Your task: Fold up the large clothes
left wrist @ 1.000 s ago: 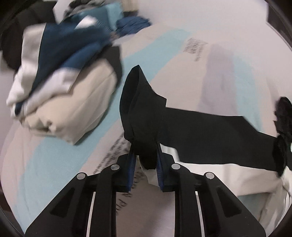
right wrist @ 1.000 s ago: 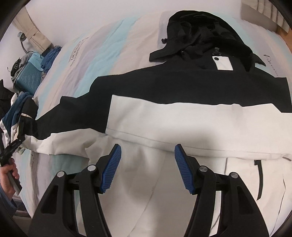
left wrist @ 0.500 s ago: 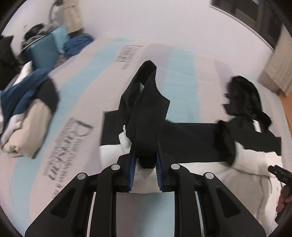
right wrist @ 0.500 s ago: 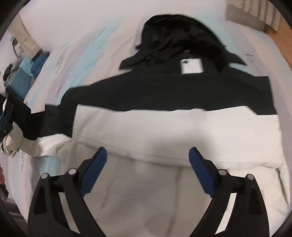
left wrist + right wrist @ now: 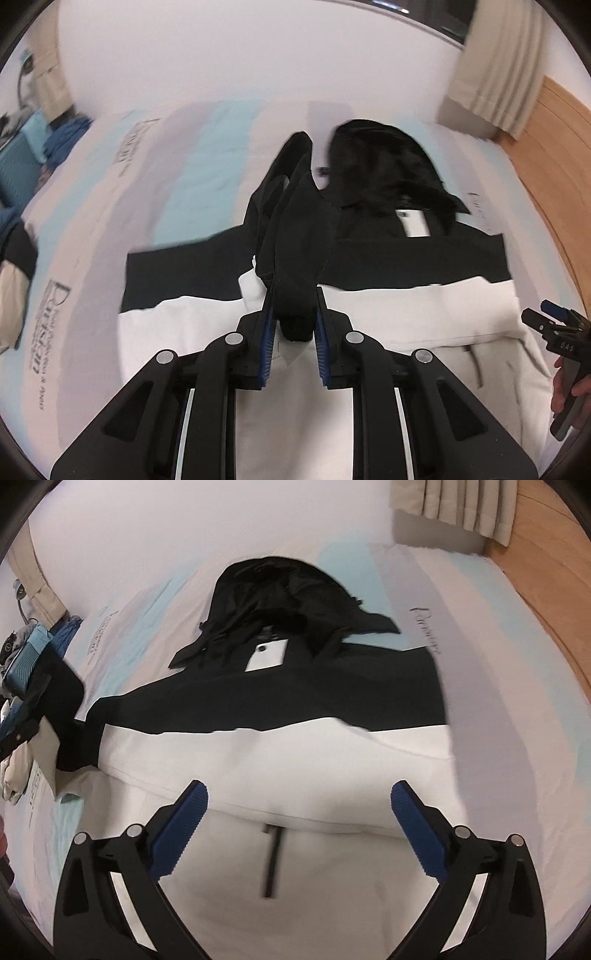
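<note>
Now the left tongs point(image 5: 293, 325) pinch the jacket's black sleeve point(image 5: 295, 236), lifted over the black-and-white jacket point(image 5: 280, 746) spread flat on the striped bed point(image 5: 517, 709). Right tongs point(image 5: 299, 812), jaws just opened wide, hover empty above its white lower half.

Left wrist view: the sleeve point(image 5: 295, 236) end is hidden between the left gripper point(image 5: 293, 328) pads; the right gripper point(image 5: 561, 332) and the hand point(image 5: 570, 387) holding it are cut by the right edge. Print on the bed sheet point(image 5: 110, 206) is blurred, unreadable. Right wrist view: the jacket point(image 5: 295, 738) hem runs off the bottom edge; the clothes pile point(image 5: 14, 768) at left is cropped.
</note>
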Demonstrator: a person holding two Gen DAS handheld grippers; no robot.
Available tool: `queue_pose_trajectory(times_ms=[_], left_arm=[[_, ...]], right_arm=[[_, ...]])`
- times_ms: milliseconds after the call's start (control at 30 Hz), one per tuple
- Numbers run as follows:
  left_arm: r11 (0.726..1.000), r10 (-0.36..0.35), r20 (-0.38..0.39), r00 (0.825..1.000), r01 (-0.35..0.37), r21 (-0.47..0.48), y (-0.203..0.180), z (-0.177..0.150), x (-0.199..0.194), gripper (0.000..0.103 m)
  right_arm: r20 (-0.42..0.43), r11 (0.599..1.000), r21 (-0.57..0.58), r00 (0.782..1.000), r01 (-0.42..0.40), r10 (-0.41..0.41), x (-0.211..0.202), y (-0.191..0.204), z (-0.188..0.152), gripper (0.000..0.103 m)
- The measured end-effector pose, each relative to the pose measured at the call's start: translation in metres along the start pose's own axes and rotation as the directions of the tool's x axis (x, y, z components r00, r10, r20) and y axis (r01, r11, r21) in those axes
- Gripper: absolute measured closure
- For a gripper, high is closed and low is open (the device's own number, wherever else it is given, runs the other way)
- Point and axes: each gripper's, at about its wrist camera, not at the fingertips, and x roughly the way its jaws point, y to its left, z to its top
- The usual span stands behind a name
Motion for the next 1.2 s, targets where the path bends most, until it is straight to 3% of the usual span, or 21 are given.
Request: queue_pose_trajectory(times_ms=[500, 733, 1033, 1200], left_arm=[[0.997, -0.014, -0.064, 0.998, 0.019, 0.075, -0.175, 0.002, 0.048, 0.085], [0.995, -0.029, -0.092, 0.995, 0.038, 0.096, -0.236, -0.002, 0.073, 0.085], [0.991, -0.066, -0.102, 0.993, 0.077, 0.108, -0.307, -0.002, 0.097, 0.085], [0.988, -0.056, -0.146, 0.988, 0.076, 0.133, -0.34, -0.01, 0.12, 0.085]], right_arm=[[0.037, 1.0, 0.007, 0.999, -0.012, 0.012, -0.014, -0.105, 0.015, 0.008], [0.091, 1.0, -0.008, 0.996, -0.02, 0.021, -0.013, -0.142, 0.031, 0.008], [0.098, 1.0, -0.015, 0.995, -0.018, 0.02, -0.007, -0.181, 0.043, 0.008], [0.09, 1.0, -0.009, 0.996, -0.004, 0.005, -0.004, -0.199, 0.039, 0.008]])
